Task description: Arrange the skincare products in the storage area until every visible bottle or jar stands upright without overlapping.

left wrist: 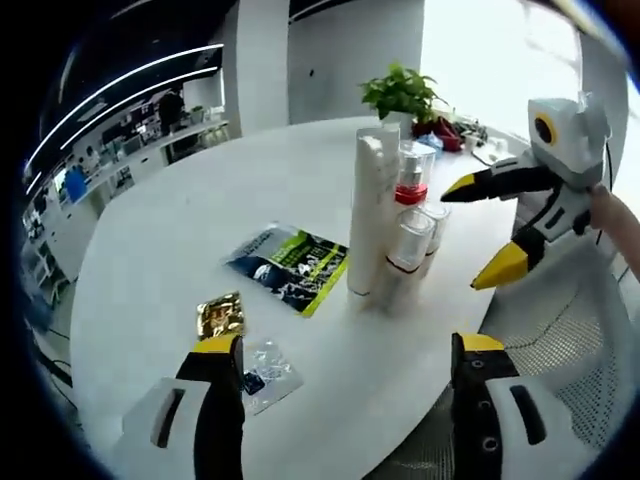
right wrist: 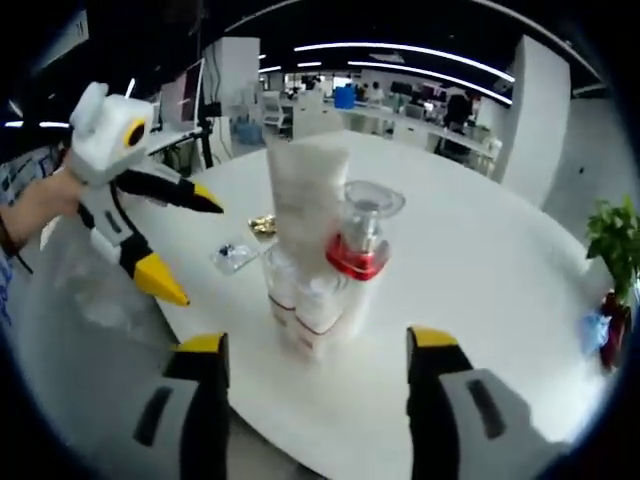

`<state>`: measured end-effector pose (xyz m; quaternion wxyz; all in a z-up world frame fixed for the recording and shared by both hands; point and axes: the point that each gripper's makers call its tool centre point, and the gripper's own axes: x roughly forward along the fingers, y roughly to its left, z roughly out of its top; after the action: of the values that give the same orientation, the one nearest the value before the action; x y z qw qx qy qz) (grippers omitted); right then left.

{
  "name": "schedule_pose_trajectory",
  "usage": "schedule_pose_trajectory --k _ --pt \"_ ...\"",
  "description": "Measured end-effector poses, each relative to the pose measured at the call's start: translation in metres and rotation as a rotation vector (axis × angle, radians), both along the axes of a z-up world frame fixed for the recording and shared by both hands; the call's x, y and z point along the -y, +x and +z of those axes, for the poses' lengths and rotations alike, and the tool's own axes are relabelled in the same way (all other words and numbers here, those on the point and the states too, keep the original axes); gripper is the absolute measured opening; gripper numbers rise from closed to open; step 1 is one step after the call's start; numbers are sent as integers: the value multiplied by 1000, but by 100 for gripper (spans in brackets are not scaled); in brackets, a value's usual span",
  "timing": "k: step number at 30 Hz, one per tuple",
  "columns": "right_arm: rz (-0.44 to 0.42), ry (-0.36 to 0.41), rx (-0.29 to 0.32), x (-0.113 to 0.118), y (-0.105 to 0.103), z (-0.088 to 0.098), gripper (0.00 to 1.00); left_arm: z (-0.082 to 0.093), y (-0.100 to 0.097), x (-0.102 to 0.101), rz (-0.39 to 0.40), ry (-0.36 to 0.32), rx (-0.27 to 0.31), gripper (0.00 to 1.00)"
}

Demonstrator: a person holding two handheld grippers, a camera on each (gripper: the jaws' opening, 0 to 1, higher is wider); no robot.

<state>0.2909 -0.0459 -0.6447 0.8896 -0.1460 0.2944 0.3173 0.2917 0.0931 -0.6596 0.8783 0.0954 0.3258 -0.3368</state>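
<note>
A cluster of skincare products stands upright near the edge of the round white table [left wrist: 200,200]: a tall white tube [left wrist: 372,210], a clear pump bottle with a red collar [left wrist: 412,180] and two small clear bottles [left wrist: 408,245]. They stand tightly together. My left gripper [left wrist: 348,345] is open, short of the cluster, with nothing between its jaws. My right gripper [left wrist: 480,230] comes in from the right, open, beside the bottles. In the right gripper view the tube [right wrist: 305,190], pump bottle [right wrist: 362,250] and small bottles [right wrist: 318,310] stand just ahead of my open right gripper [right wrist: 318,342]; the left gripper [right wrist: 190,245] is at the left.
A green sachet [left wrist: 295,265], a gold sachet [left wrist: 220,315] and a clear packet [left wrist: 262,370] lie flat left of the cluster. A potted plant [left wrist: 400,92] stands at the table's far side. A mesh chair [left wrist: 560,330] sits off the table edge. A hand [right wrist: 35,210] holds the left gripper.
</note>
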Motion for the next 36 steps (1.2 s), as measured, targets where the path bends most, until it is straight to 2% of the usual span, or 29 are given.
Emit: schedule_pose_trajectory --k 9,19,27,33,36 --pt "32 -17 29 -11 -6 12 90 17 -3 -24 26 3 35 97" --pt "51 -37 83 -20 -5 30 99 28 -8 -48 49 3 62 97" --pt "23 -14 64 -25 -9 30 100 22 -13 -70 21 15 40 97" --pt "-52 -15 8 -25 -13 24 100 18 -5 -84 -26 26 38 97" --pt "-81 -42 17 -24 -14 24 100 15 -2 -88 -62 24 36 97"
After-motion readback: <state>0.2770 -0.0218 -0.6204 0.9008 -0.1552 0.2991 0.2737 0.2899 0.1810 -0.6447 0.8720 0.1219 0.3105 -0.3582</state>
